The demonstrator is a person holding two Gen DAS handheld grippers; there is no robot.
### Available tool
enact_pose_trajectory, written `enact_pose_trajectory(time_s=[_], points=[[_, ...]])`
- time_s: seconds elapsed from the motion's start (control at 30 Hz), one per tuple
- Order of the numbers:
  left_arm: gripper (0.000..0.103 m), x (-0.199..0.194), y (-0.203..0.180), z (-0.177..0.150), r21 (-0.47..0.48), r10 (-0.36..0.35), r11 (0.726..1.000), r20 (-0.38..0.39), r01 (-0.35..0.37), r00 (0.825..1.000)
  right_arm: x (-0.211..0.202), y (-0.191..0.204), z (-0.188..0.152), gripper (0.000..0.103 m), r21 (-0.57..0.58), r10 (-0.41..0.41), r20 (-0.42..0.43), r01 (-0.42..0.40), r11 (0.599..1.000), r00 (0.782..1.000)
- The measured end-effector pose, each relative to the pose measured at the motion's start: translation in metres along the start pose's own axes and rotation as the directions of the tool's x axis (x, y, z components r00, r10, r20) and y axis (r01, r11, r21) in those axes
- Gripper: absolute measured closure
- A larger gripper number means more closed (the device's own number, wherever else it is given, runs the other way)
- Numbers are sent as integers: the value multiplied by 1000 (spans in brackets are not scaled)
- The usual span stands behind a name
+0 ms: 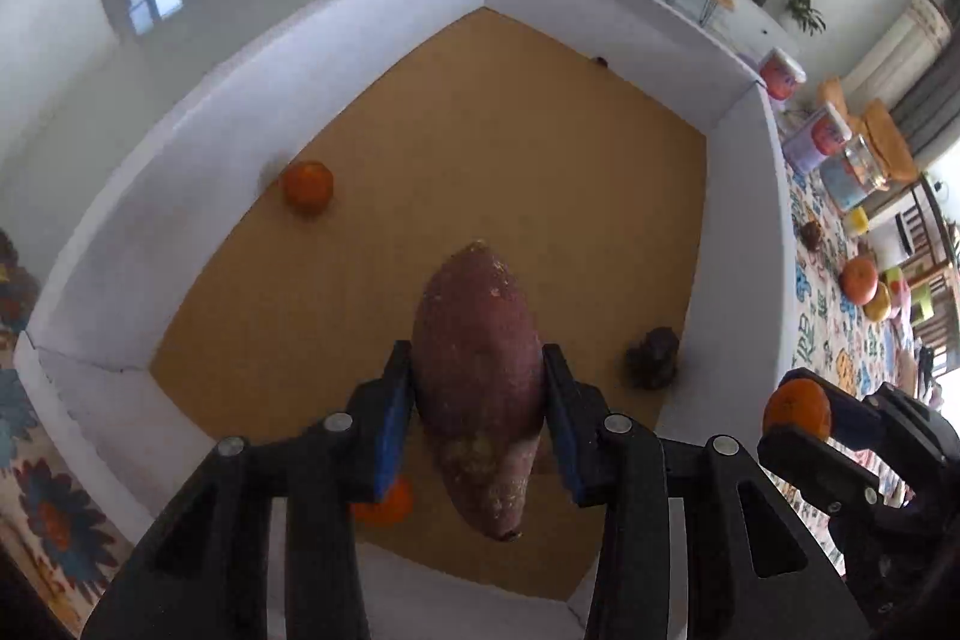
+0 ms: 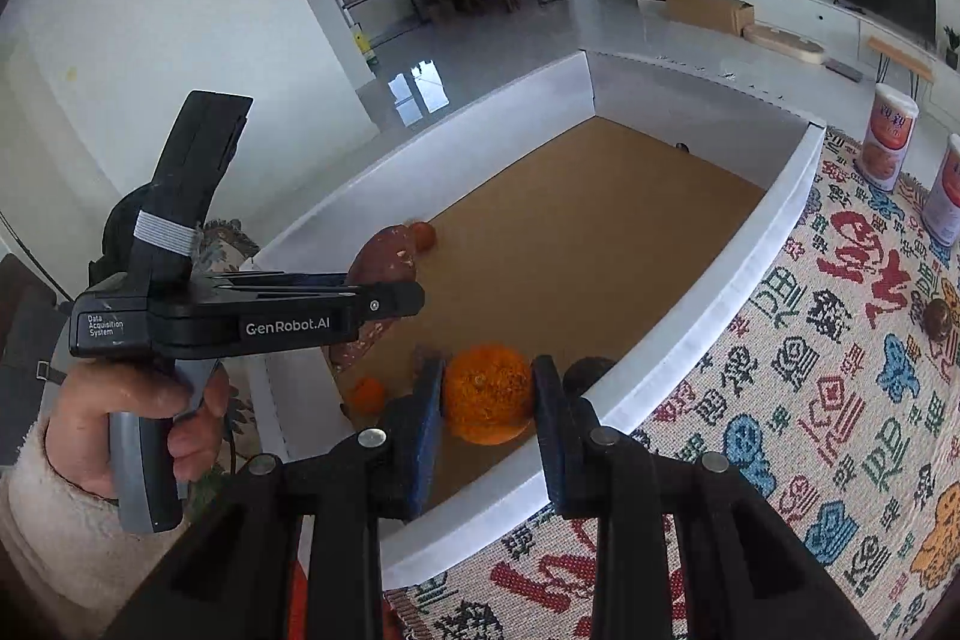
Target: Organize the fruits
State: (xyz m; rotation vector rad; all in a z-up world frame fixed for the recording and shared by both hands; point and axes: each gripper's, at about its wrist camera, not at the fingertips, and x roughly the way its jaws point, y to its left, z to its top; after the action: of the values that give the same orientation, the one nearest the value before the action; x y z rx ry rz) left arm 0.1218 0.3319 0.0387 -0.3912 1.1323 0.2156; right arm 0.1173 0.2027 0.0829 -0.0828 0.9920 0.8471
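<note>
My left gripper point(image 1: 478, 400) is shut on a reddish-purple sweet potato point(image 1: 477, 370) and holds it above the brown floor of a white-walled box point(image 1: 744, 244). It also shows in the right wrist view point(image 2: 384, 256). My right gripper point(image 2: 487, 400) is shut on an orange point(image 2: 487, 394) over the box's near right wall; that orange shows in the left wrist view point(image 1: 797, 409). Inside the box lie an orange point(image 1: 307, 185) by the left wall, another orange point(image 1: 387, 505) under my left fingers, and a dark wrinkled fruit point(image 1: 653, 358) near the right wall.
A patterned cloth point(image 2: 810, 400) covers the table right of the box. On it stand two printed cans point(image 2: 887, 142), a small dark fruit point(image 2: 937, 319), and in the left wrist view more fruit point(image 1: 859, 280) and containers. The person's hand point(image 2: 144, 400) holds the left gripper.
</note>
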Motion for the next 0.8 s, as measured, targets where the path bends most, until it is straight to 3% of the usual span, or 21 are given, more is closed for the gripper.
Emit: enact_pose_trajectory(time_s=[0.07,0.1,0.17,0.2,0.3,0.33,0.37,0.4,0.43,0.5,0.57,0.63,0.7,0.8], points=[[55,8,9,-1,-29,31,999,-8,-31,999,26,3,7,74,3,-35,-41,35,999,999],[39,9,12,-2,-38,38,999,4,-38,999,35,4,8,73,9,-50,-49,50,999,998],[18,2,15,-5,-51,54,997,42,-51,998,50,3,9,70,25,-65,-73,67,997,995],[12,-5,14,-7,-56,54,997,83,-50,995,52,1,8,63,35,-75,-74,78,996,994],[10,-31,8,-19,-50,58,998,193,-49,979,35,-11,-5,49,79,-61,6,60,995,998],[10,-39,2,-25,-41,49,998,223,-41,974,24,-15,-13,49,80,-45,55,40,996,998],[10,-46,-6,-33,-27,33,999,250,-27,968,11,-21,-22,40,78,-55,100,47,996,993],[10,-52,-17,-40,-6,12,1000,272,-11,962,-2,-26,-33,19,77,-108,126,99,992,986],[10,-58,-30,-47,24,-13,1000,293,6,956,-15,-34,-46,12,80,-150,160,139,987,976],[9,-70,-62,-59,95,-66,995,328,37,942,-49,-57,-76,9,96,-187,230,168,981,955],[5,-79,-102,-74,181,-132,981,346,72,929,-78,-88,-100,2,118,-256,240,234,965,937],[2,-81,-144,-89,272,-216,954,334,126,918,-101,-124,-132,0,136,-364,193,343,929,911],[1,-73,-186,-106,356,-294,915,273,188,916,-113,-162,-165,0,154,-484,107,466,871,869],[1,-40,-249,-131,456,-339,855,129,248,932,-147,-222,-225,0,224,-605,1,590,776,796]])
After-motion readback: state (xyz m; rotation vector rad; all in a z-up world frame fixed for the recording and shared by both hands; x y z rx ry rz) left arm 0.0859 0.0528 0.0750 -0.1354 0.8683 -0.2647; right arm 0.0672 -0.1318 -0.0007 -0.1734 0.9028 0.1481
